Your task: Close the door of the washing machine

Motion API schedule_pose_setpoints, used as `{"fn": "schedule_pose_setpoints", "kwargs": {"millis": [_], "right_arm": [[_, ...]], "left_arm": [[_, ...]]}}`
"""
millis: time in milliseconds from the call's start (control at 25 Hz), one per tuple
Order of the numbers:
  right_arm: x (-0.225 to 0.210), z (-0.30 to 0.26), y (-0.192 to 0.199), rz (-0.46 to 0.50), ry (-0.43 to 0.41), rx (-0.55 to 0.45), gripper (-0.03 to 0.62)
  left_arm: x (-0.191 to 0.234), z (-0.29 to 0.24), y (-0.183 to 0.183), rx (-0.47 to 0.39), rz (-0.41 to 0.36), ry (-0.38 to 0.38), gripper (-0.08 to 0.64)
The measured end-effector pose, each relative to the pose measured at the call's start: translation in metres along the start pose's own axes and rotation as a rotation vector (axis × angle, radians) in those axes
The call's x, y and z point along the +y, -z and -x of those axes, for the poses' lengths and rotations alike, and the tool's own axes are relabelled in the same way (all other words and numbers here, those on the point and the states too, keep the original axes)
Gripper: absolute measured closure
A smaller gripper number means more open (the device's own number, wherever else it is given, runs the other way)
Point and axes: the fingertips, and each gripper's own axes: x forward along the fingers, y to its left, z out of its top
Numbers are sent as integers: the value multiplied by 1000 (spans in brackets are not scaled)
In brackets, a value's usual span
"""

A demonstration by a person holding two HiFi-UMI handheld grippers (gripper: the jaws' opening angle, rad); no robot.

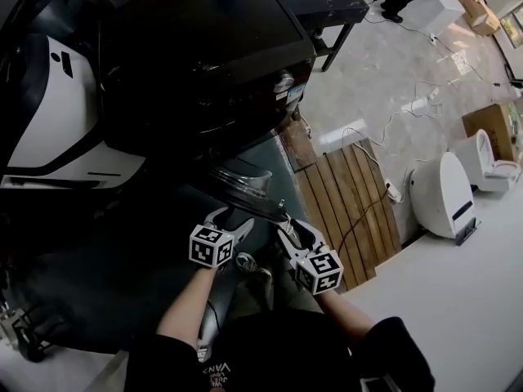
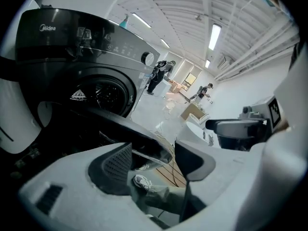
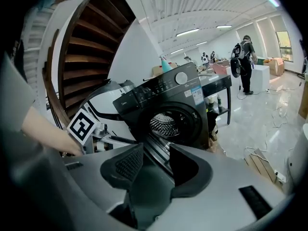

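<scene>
Washing machine [image 1: 204,64] stands dark below me, its round door [image 1: 241,182] swung open toward me; my left tongs [image 1: 231,219] and right tongs [image 1: 288,229] are released, side by side near the door's edge, gripping nothing

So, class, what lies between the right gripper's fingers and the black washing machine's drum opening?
The open round dark door of the washing machine, edge-on in the right gripper view, spans that stretch, its rim reaching between the parted fingers.
</scene>
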Motion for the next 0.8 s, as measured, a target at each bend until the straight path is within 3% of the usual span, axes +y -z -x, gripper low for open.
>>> {"fn": "schedule_pose_setpoints", "kwargs": {"millis": [440,680,800], "right_arm": [[-74,-70,-19,-32,-1,90,497],[-94,-112,-27,-24,-7,154,591],[-105,-131,-32,-52,14,160,591]], "left_arm": [[29,-48,-63,-41,-51,-102,447],[50,-60,-90,-82,-21,-163,532],[58,-66,-103,-106,-4,-182,549]]}}
